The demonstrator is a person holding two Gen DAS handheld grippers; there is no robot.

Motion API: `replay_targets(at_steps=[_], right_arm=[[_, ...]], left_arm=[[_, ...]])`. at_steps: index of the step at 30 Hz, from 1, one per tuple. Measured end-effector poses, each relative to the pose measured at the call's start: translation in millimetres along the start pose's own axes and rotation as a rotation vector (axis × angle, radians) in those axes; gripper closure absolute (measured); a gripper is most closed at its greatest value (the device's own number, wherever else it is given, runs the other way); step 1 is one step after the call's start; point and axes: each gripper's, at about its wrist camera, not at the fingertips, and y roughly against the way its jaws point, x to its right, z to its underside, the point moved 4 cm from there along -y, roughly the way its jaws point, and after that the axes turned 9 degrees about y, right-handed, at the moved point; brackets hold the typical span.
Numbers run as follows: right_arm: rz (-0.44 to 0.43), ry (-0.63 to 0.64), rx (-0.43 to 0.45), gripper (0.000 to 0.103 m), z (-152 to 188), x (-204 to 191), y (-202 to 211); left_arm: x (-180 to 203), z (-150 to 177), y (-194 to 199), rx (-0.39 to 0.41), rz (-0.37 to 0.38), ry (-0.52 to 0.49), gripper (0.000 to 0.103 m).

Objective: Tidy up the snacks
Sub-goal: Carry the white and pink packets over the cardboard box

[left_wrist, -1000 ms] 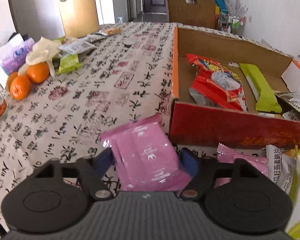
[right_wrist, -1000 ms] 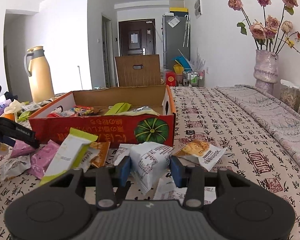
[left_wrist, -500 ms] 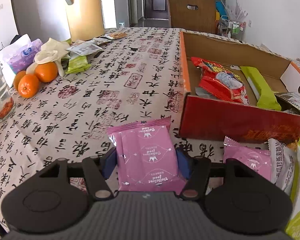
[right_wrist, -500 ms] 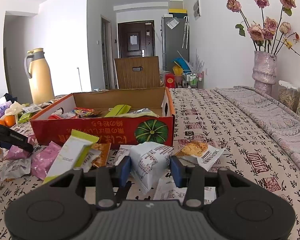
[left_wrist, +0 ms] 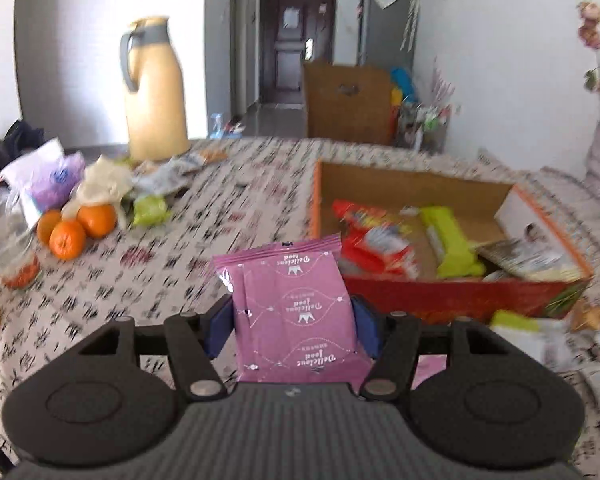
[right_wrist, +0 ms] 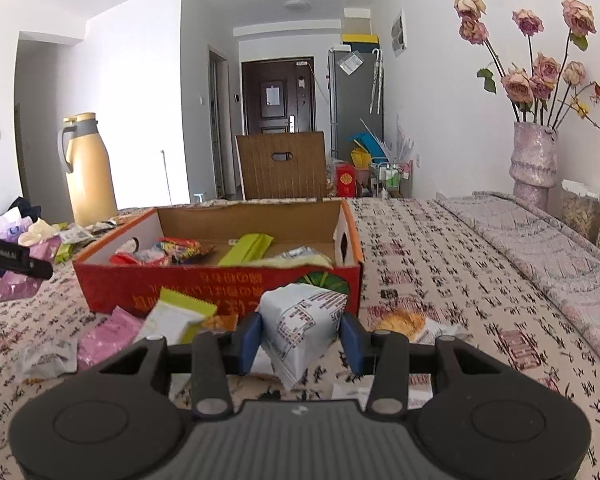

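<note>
My left gripper (left_wrist: 292,330) is shut on a pink snack packet (left_wrist: 292,312), held up above the tablecloth just left of the open red cardboard box (left_wrist: 460,300). That box holds a red packet (left_wrist: 372,236), a green bar (left_wrist: 452,244) and other snacks. In the right wrist view my right gripper (right_wrist: 300,338) is shut on a white printed snack packet (right_wrist: 302,320), in front of the box (right_wrist: 220,288). The left gripper (right_wrist: 16,260) shows at the left edge there, with the pink packet (right_wrist: 20,280) hanging under it.
Loose snacks lie before the box: a pink packet (right_wrist: 110,338), a green-white packet (right_wrist: 176,318), a cracker pack (right_wrist: 404,326). Oranges (left_wrist: 76,230), a glass jar (left_wrist: 8,252), a purple tissue pack (left_wrist: 52,182) and a yellow thermos (left_wrist: 154,92) stand left. A flower vase (right_wrist: 534,164) stands far right.
The left gripper closed on the pink packet and lifted it off the table, tilting up so more of the room shows. The right gripper rose slightly with its white packet.
</note>
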Motion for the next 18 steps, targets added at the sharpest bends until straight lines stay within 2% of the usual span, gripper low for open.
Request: replay_targets(at_steps=[9, 18], right_arm=[[-0.001, 0.013, 0.074, 0.061, -34, -2, -12], [-0.021, 0.031, 0.126, 0.061, -77, -6, -48]], left_arm=[[44, -21, 6, 0.059, 0.092, -0.025, 0.04], [80, -41, -11, 0.083, 0.12, -0.045, 0.04]])
